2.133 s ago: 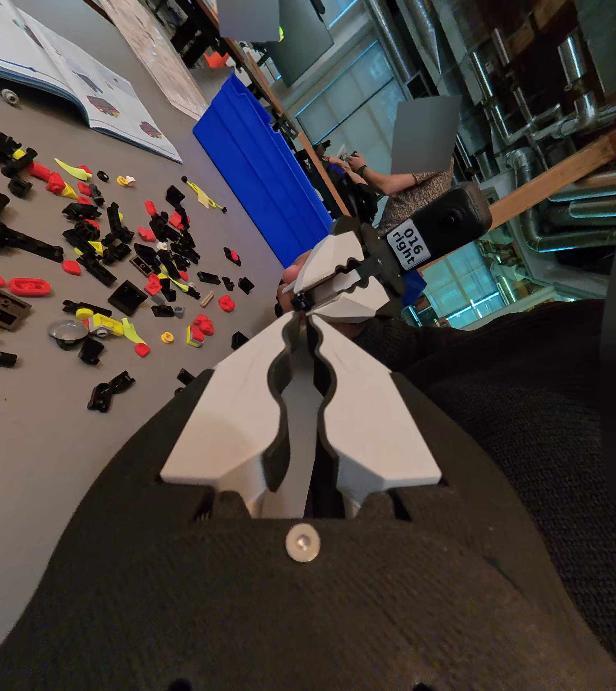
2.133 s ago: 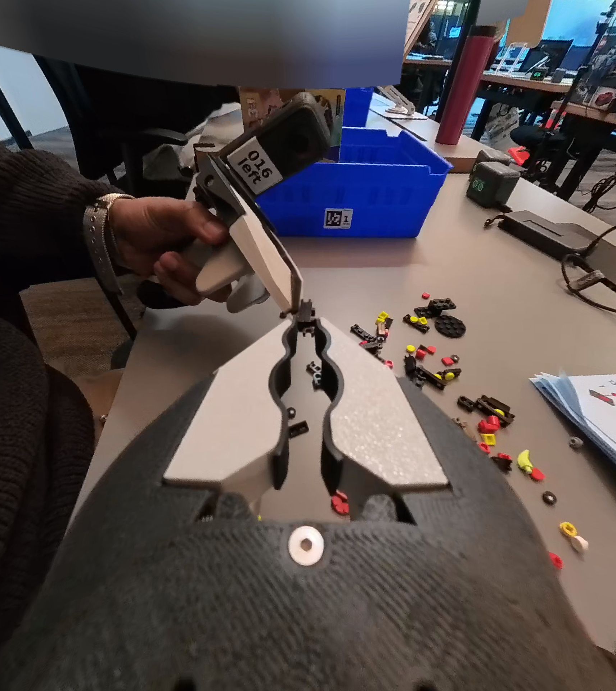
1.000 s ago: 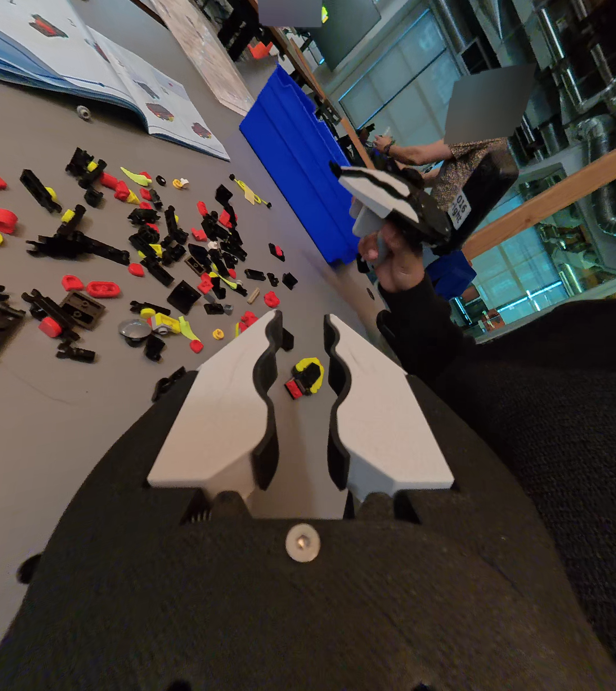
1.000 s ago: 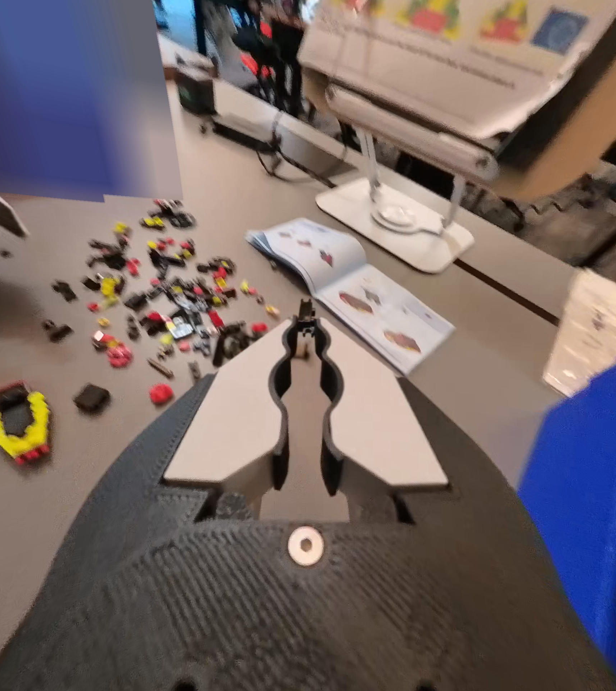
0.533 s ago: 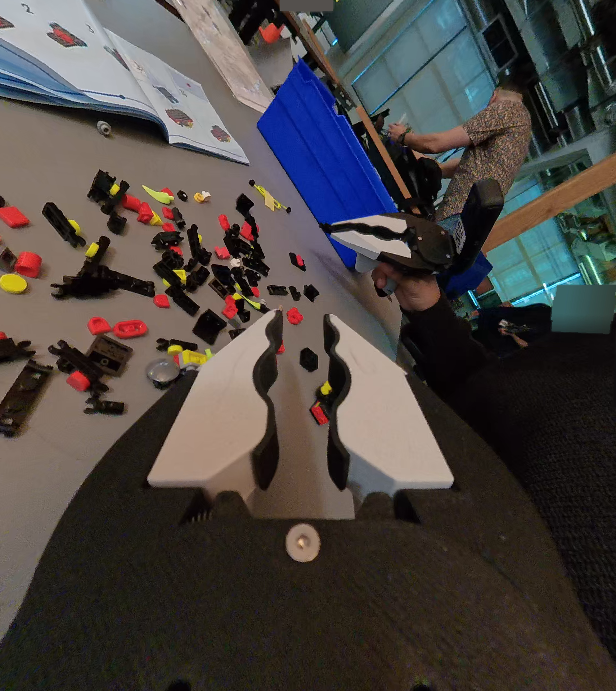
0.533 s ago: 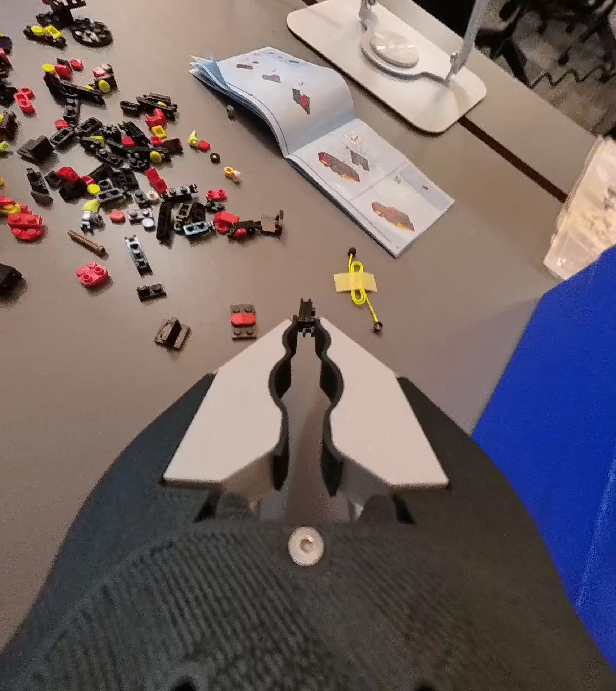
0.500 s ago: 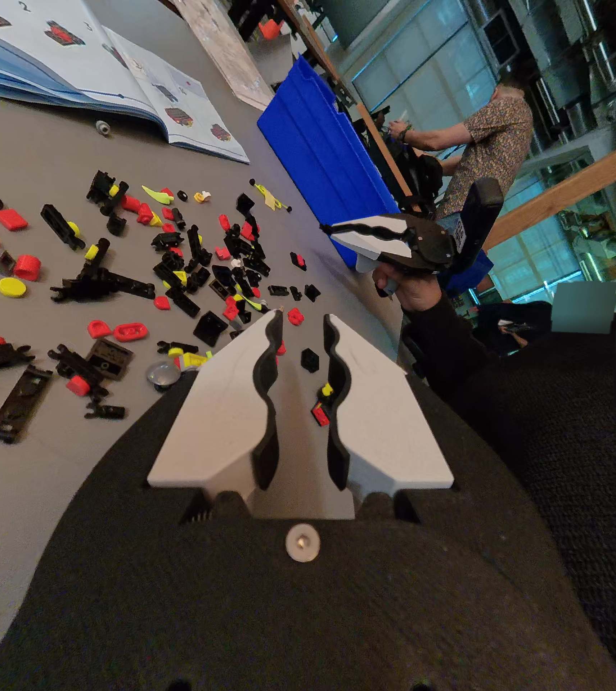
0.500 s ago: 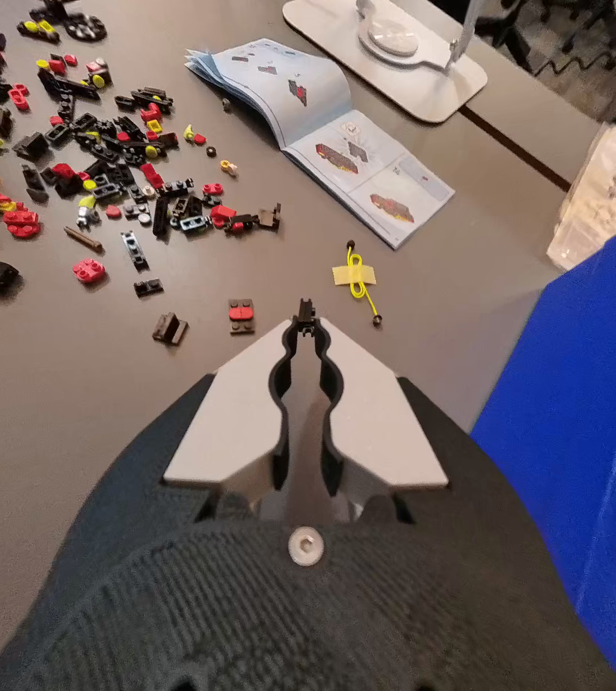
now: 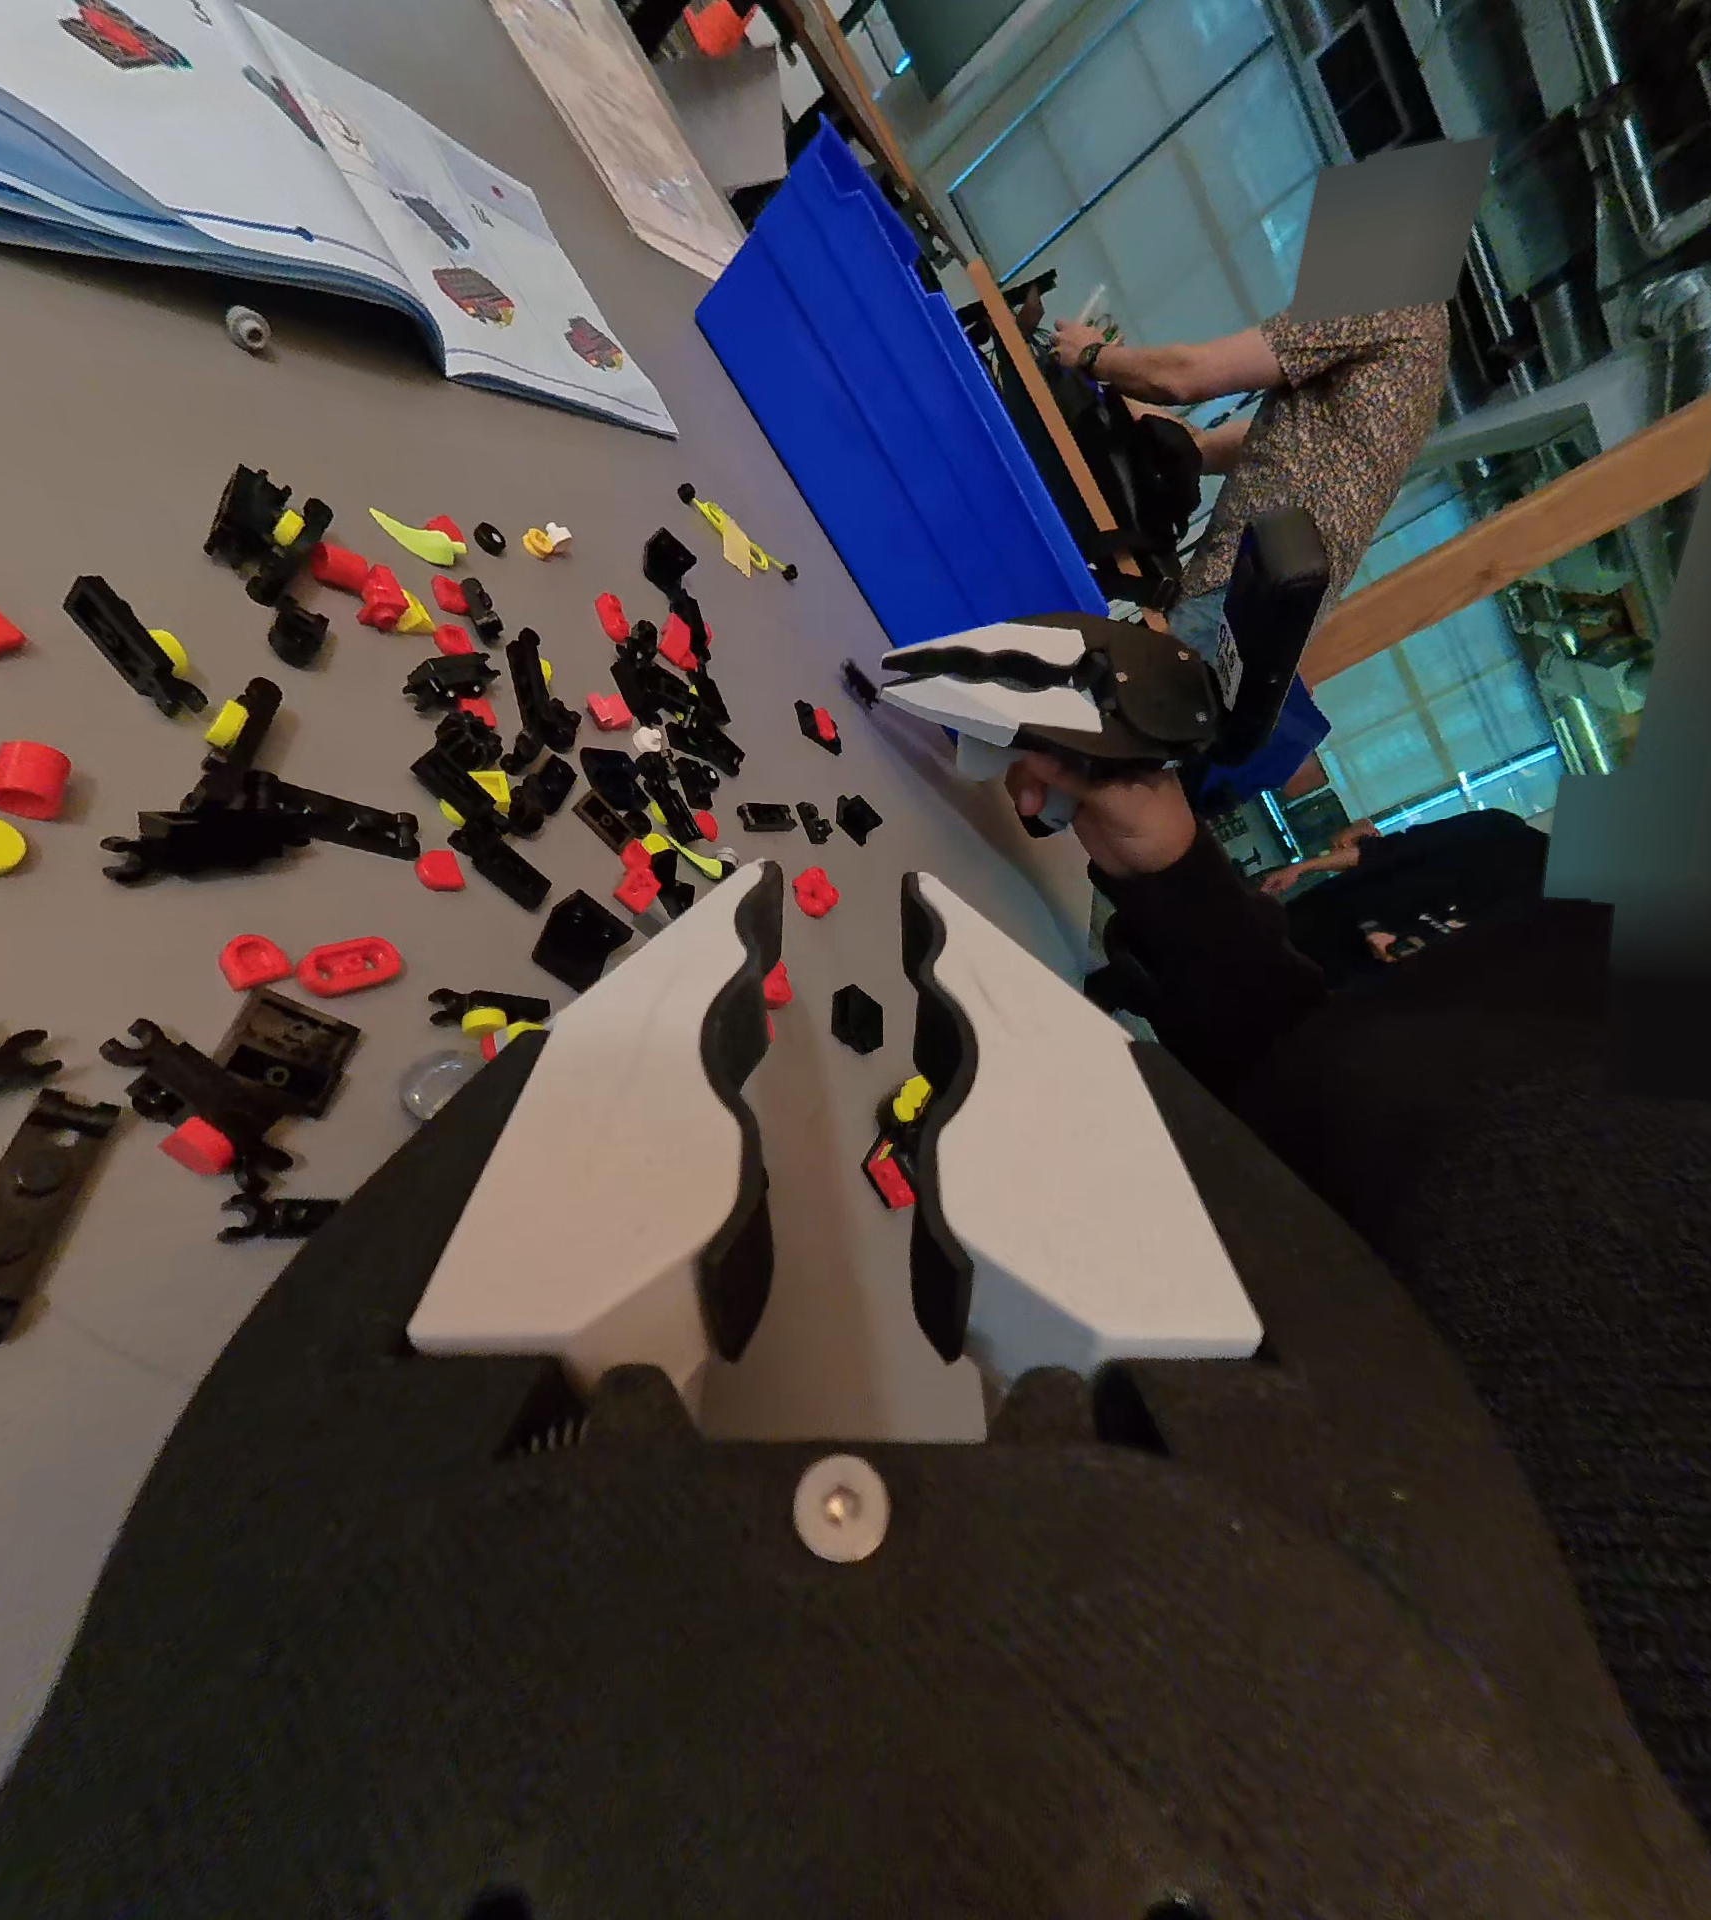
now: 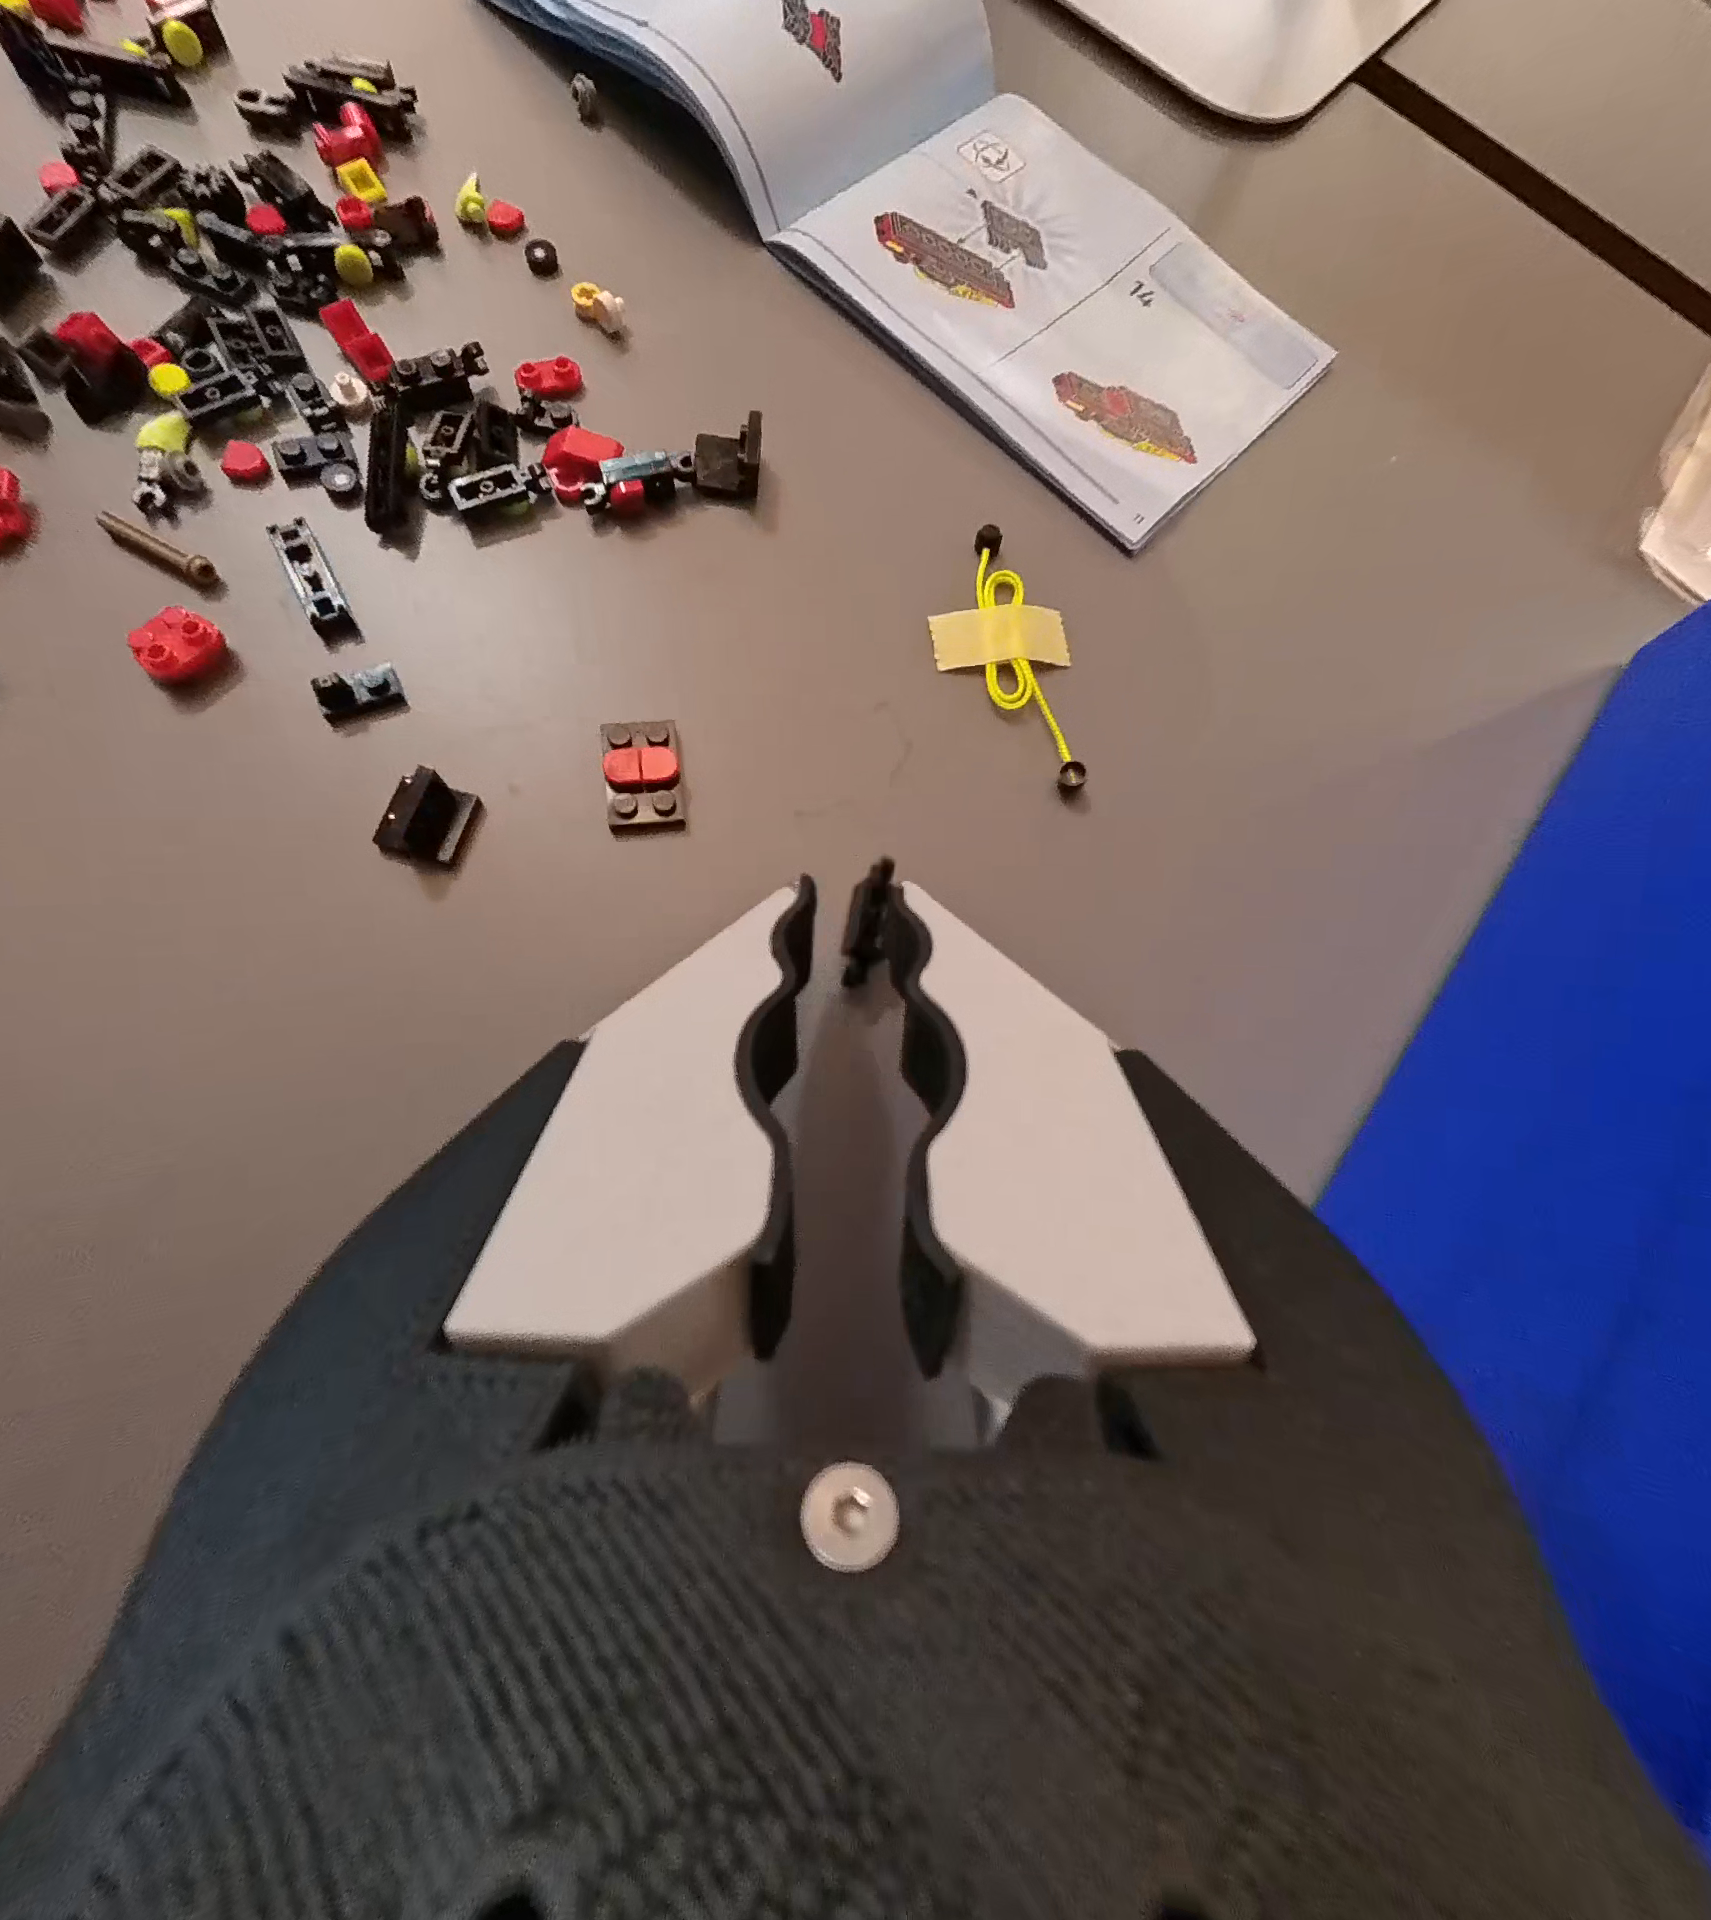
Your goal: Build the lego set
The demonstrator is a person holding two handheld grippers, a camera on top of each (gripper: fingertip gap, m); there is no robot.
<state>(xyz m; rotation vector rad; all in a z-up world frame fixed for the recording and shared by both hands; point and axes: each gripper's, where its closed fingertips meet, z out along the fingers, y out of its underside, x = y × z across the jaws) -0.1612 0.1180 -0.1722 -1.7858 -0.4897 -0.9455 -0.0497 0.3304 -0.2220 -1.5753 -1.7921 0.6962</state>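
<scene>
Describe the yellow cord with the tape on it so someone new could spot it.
Start at the open instruction booklet on the grey table. Just below its near corner lies a thin neon-yellow looped cord with black end caps. Unlike the blocky bricks, it is stringy, banded by pale tape.

The tabletop (image 10: 207,987) was a plain grey-brown. Across it lay toy bricks (image 9: 518,727) in black, red and bright yellow, one black plate (image 10: 643,774) bearing a red tile. A neon-yellow cord (image 10: 1022,665) lay under pale yellow tape. The booklet (image 10: 1048,312) had light blue pages. The bin (image 10: 1609,1039) was saturated blue. A person's shirt (image 9: 1339,416) showed a fine speckled pattern.
</scene>
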